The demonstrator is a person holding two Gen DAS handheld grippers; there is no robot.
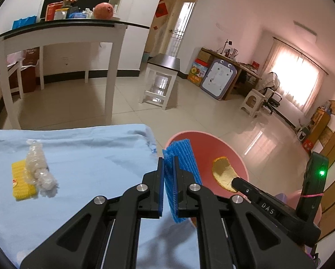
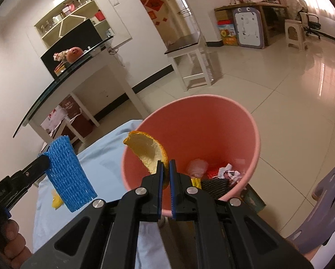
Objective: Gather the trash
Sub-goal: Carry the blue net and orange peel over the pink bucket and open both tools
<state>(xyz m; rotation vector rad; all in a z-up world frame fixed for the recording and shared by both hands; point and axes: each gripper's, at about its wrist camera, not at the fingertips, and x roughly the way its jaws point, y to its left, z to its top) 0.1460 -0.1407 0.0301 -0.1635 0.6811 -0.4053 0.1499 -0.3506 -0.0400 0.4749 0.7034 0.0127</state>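
The right gripper pinches an orange peel over the pink bin, blue foam net alongside.

Blue foam net and orange peel held above pink bin.

My right gripper hides the pink bin bottom, crumpled scraps inside unreadable, purple chair cropped.

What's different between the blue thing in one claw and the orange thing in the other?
The blue foam net sleeve is a ribbed mesh tube; the orange peel is a curved rind, pale inside. The sleeve, in the left gripper, hangs over the blue cloth's edge; the peel, in the right gripper, is above the pink bin. Both are pinched and off the table.
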